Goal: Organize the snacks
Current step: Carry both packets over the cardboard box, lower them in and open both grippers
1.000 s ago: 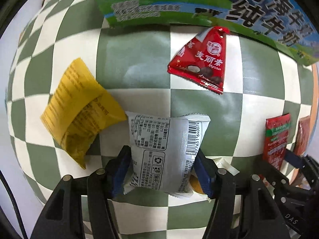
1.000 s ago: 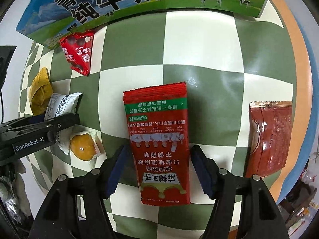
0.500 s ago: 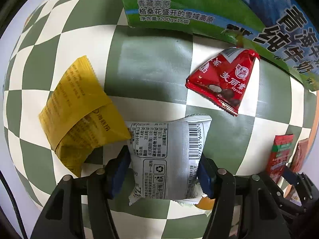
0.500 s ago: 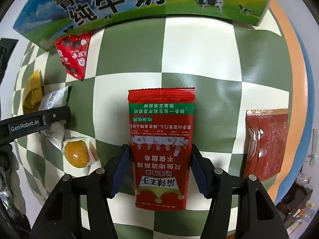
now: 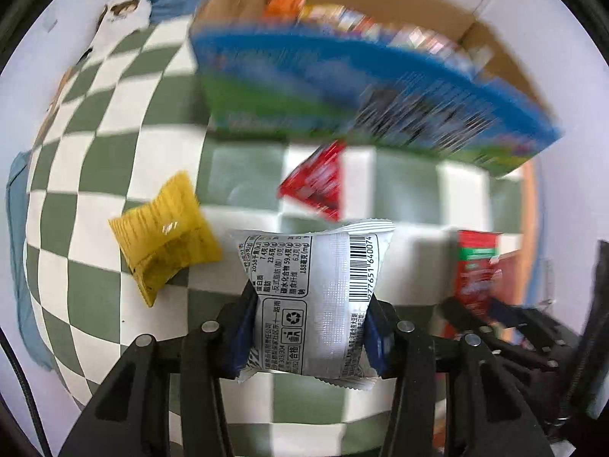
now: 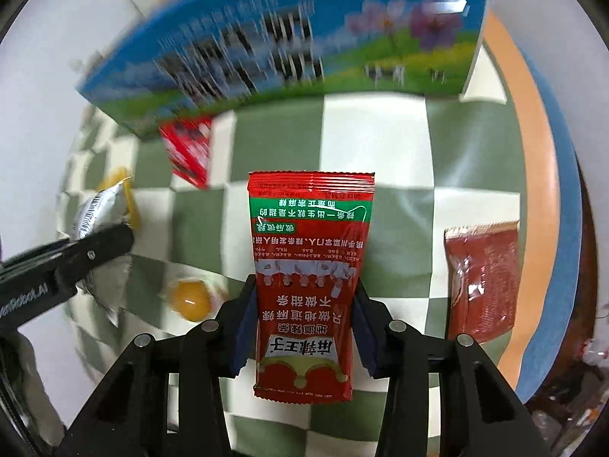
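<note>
In the left wrist view, our left hand-held gripper (image 5: 310, 337) is squeezed tight on a white pack (image 5: 314, 297). The pack looks lifted off the table (image 5: 95, 175). On the left lies a yellow pack (image 5: 163, 236). Farther off is a red pack (image 5: 314, 186), just in front of the big box (image 5: 342, 91). The box is open on top, and we see bright snacks inside it. On the right we see another red pack (image 5: 475, 266), held by our other gripper.

In the right wrist view, our right hand-held gripper (image 6: 304, 327) is squeezed tight on a long red pack (image 6: 308, 274). It seems lifted too. A brown pack (image 6: 481, 282) lies on the right, near the table's edge. A small yellow snack (image 6: 190, 299) lies on the left. The left gripper with its white pack shows at the far left.

We think the step now is carrying both packs to the box. Next, we need to bring each pack over the open top and then let go.

The box and the far red pack are very blurry, so we cannot read them. The snacks in the box are hard to tell apart. The right view does not show the inside of the box.
</note>
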